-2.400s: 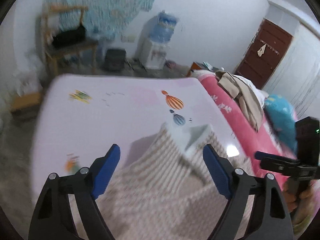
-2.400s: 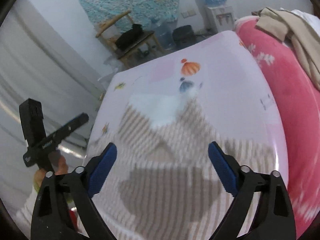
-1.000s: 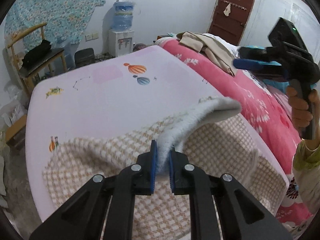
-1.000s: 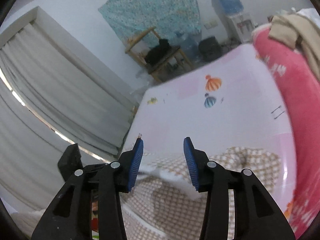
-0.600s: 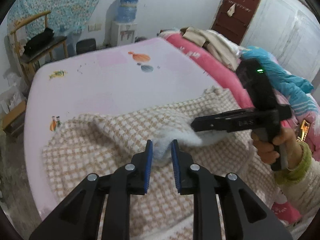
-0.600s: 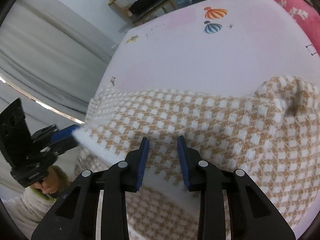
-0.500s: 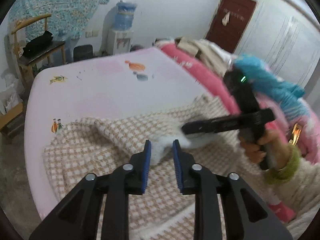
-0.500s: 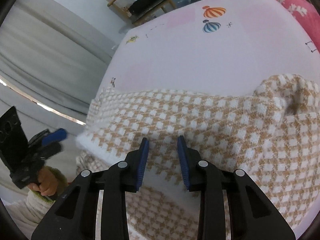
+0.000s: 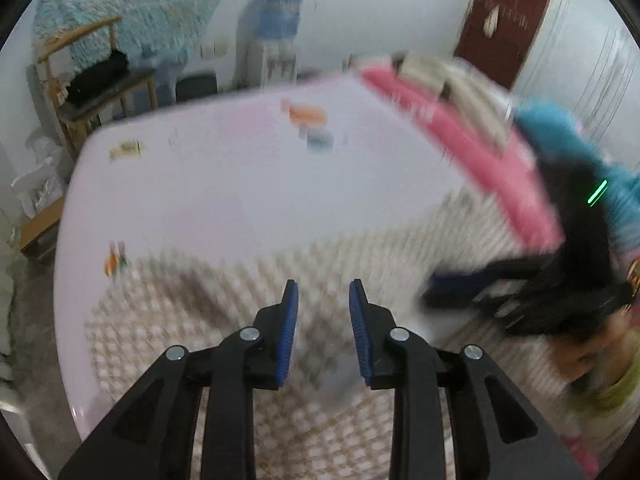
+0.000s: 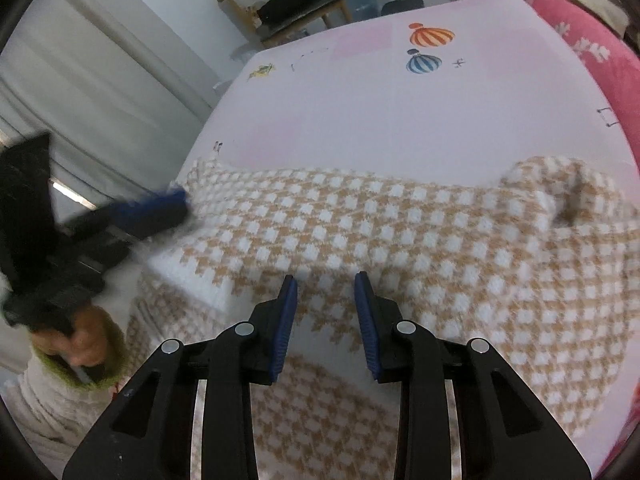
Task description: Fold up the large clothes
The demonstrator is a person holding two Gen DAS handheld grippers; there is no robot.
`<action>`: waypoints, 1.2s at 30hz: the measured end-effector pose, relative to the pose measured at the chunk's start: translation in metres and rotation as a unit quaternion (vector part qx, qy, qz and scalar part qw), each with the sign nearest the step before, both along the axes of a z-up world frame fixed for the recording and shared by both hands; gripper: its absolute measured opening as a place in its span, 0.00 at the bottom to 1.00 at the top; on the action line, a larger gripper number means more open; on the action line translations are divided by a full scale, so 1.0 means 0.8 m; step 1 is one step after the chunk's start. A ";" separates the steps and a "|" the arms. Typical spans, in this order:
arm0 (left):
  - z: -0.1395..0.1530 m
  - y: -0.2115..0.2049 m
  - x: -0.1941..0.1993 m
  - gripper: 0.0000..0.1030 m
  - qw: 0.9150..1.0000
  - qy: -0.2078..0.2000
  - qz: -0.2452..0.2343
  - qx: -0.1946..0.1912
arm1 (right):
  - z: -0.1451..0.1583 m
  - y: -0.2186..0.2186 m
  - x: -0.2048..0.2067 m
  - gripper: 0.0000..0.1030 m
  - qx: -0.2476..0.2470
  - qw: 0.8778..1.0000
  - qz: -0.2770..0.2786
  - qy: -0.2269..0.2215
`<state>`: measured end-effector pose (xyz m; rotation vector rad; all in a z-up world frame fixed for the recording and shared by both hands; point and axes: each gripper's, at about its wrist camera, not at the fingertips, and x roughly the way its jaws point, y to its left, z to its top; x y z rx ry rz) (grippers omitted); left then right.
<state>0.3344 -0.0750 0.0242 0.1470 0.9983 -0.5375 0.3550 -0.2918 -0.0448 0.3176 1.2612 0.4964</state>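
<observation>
A large tan-and-white checked garment (image 10: 400, 240) lies folded over on the pale pink bed sheet (image 10: 380, 120); it also shows, blurred, in the left wrist view (image 9: 240, 288). My left gripper (image 9: 322, 300) is open and empty just above the cloth. My right gripper (image 10: 325, 292) is open and empty over the folded edge. The left gripper (image 10: 160, 212) appears at the garment's left corner in the right wrist view. The right gripper (image 9: 480, 284) appears blurred at the right in the left wrist view.
A pink blanket (image 9: 460, 148) with a heap of beige clothes (image 9: 452, 80) lies along the bed's right side. A wooden chair (image 9: 100, 88) and a water dispenser (image 9: 276, 40) stand by the far wall. Grey curtains (image 10: 80, 80) hang left of the bed.
Both grippers have opened and let go of the white cloth edge, which now lies flat on the garment. The left wrist view has swung and is blurred.
</observation>
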 end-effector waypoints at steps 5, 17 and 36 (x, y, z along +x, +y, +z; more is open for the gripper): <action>-0.033 0.006 -0.016 0.25 0.999 0.007 0.000 0.036 | 0.038 -0.035 0.005 0.31 0.013 0.999 -0.038 -0.034; -0.031 0.063 -0.013 0.27 0.998 0.039 0.044 -0.032 | -0.002 -0.037 -0.008 0.30 0.049 0.998 -0.029 0.024; -0.036 0.059 0.044 0.31 0.995 0.030 0.092 -0.013 | -0.006 -0.079 -0.014 0.18 0.013 0.994 -0.106 0.019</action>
